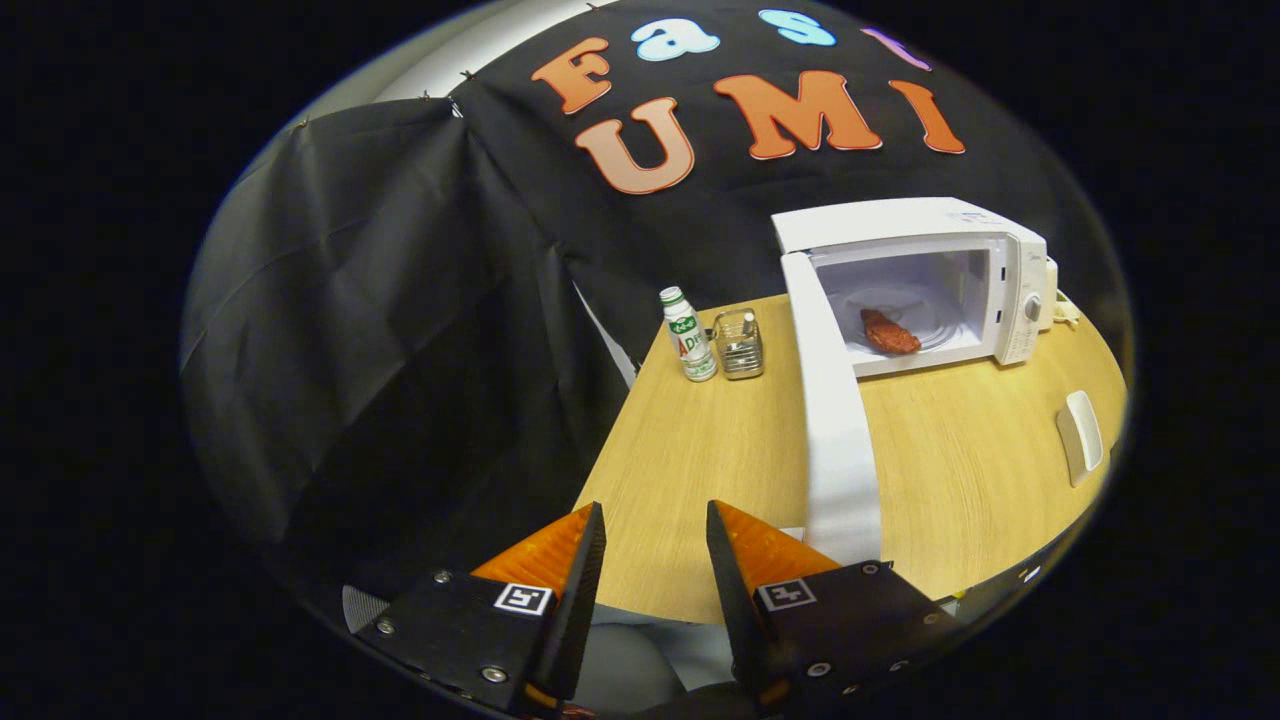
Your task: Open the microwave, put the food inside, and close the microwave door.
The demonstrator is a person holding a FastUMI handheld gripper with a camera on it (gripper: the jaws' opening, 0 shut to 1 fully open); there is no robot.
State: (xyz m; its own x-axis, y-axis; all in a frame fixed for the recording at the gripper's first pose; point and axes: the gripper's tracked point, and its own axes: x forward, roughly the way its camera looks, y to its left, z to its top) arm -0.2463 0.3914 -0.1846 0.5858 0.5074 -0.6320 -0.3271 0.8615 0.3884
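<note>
A: Starting at the left, what sits near us?
B: The claw point(655, 545), spread apart with nothing between its fingers, hanging over the near edge of the wooden counter point(720, 450).
A: And farther back?
B: A small white bottle point(688, 334) with a green cap stands beside a clear holder point(739, 344), the two nearly touching, at the far left of the counter.
A: Moving right?
B: The microwave door point(828, 420) is swung wide open, reaching toward us. The microwave point(920, 280) stands at the far right, and the food point(888, 333), a reddish piece, lies inside on the turntable plate point(915, 312).
A: Anything past that?
B: A white flat object point(1081, 437) lies near the counter's right edge.
</note>
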